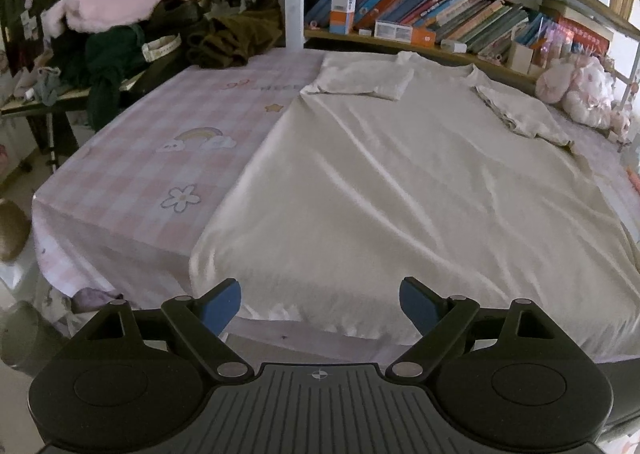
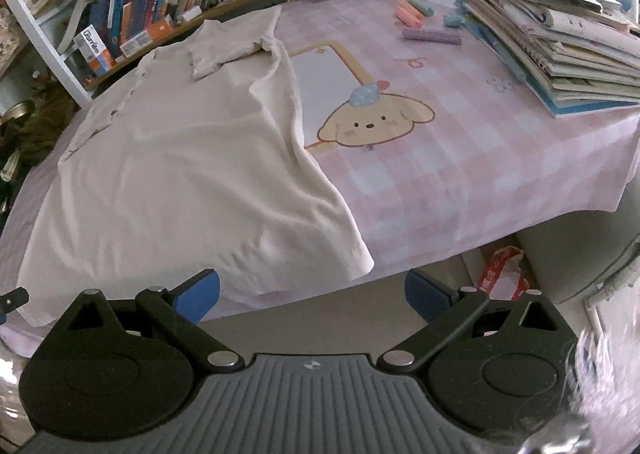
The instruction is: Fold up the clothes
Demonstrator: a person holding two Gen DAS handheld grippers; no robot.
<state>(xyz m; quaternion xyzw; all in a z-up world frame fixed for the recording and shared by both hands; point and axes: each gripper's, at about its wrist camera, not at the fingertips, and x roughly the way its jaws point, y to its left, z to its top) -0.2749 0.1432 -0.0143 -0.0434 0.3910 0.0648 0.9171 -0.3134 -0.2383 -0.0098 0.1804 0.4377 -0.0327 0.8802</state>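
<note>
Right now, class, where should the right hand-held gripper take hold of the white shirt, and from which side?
Probably the near bottom corner of the white shirt, approached from the table's front edge: it lies flat, unfolded and nearest the open right hand-held gripper.

Counter under pink-and-white checked cloth with cartoon prints (image 1: pixel 132 174). Behind it white-framed wooden bookshelf (image 1: pixel 460 10), rows of leaning books. Left side: small dark side table (image 1: pixel 36 104) heaped with dark clothes. Right side: tall stack of notebooks (image 2: pixel 560 50) on cloth. Soft daylight, pale floor below counter edge.
</note>
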